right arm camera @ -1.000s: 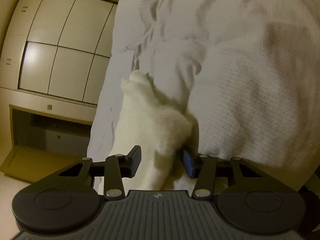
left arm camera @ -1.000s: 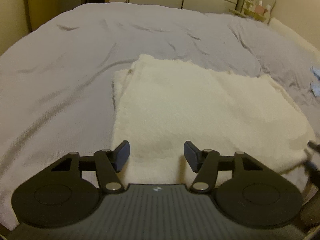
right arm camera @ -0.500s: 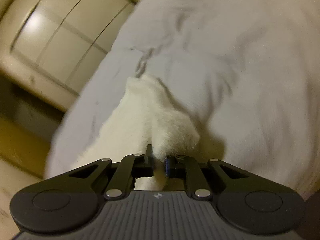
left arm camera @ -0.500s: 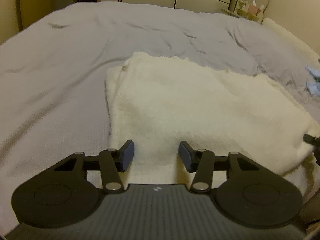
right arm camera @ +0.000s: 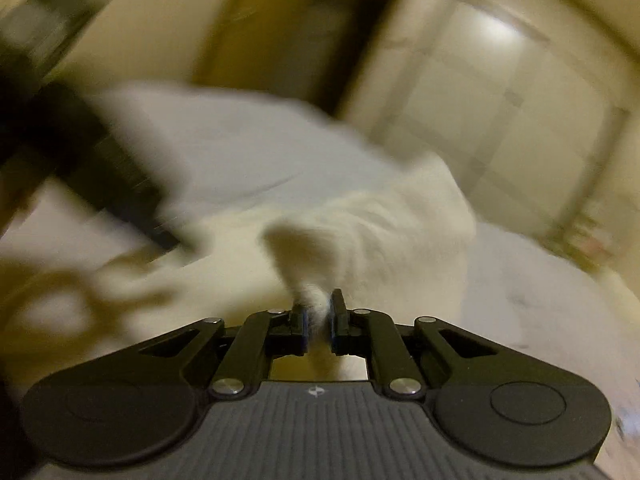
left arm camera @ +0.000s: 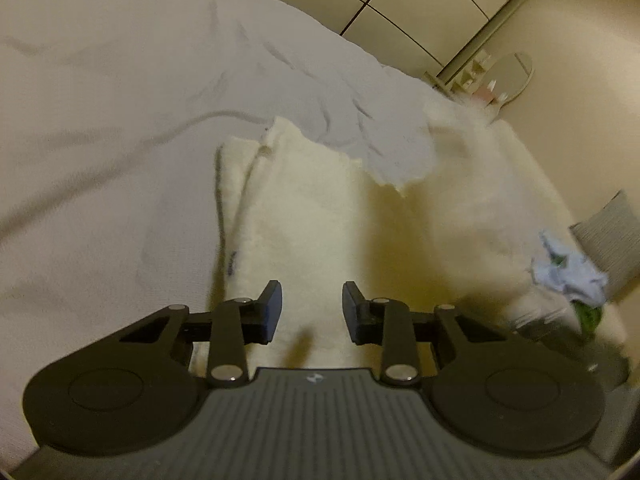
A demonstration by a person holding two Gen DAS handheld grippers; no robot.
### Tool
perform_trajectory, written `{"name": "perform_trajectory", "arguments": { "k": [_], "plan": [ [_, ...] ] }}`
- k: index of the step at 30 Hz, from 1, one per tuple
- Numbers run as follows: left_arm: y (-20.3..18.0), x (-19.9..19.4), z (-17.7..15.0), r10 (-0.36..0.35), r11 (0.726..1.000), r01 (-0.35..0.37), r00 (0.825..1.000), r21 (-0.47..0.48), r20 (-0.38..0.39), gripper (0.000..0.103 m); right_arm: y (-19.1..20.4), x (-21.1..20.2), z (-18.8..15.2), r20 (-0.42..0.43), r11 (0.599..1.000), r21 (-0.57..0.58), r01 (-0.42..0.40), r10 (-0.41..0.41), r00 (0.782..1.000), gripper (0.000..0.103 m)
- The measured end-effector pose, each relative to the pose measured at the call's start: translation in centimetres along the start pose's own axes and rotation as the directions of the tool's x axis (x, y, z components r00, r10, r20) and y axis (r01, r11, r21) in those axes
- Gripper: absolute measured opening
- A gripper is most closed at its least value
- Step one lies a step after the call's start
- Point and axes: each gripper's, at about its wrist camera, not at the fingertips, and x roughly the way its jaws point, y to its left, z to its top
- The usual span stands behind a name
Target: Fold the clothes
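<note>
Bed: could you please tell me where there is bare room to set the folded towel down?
The bedspread lies bare left of the towel and beyond its far edge, up to the wardrobe. The right side is crowded: the right gripper lifts the towel's right half there, beside a blue cloth. The left gripper hovers open.

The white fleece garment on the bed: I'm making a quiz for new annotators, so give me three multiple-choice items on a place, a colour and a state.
1. Where does the white fleece garment lie?
A. On a wooden floor
B. On the grey bedspread
C. Inside a drawer

2. What colour is the crumpled cloth at the right?
A. Light blue
B. Red
C. Black

3. How is the right gripper?
A. Wide open
B. Out of view
C. Shut on the garment

Key: 1 B, grey bedding surrounds the garment; 2 A, pale blue in the left wrist view; 3 C, white fleece is pinched between its jaws, while the left gripper stands open.
</note>
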Motion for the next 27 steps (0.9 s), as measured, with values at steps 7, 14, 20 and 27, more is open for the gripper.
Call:
{"name": "perform_trajectory", "arguments": {
  "k": [7, 14, 20, 27],
  "plan": [
    [1.2, 0.4, -0.9, -0.035, 0.997, 0.032, 0.999, -0.068, -0.040, 0.028, -1.8, -2.1, -1.8, 0.017, 0.979, 0.112, -0.171, 0.170, 0.985, 0.073],
    [2.2, 1.0, -0.3, -0.160, 0.971, 0.152, 0.987, -0.187, -0.031, 0.049, -12.4, -0.9, -7.8, 0.054, 0.618, 0.767, -0.173, 0.206, 0.977, 0.062],
    [3.5, 3.6, 0.9, -0.245, 0.919, 0.229, 0.969, -0.321, -0.010, 0.061, -19.4, 1.6, -13.0, 0.078, 0.070, 0.993, -0.097, 0.241, 0.967, 0.039],
    [3.4, 7.4, 3.5, -0.269, 0.906, 0.255, 0.963, -0.337, 0.007, 0.065, -17.7, 3.9, -13.2, 0.055, 0.023, 0.998, -0.063, 0.256, 0.965, 0.037]
  ]
}}
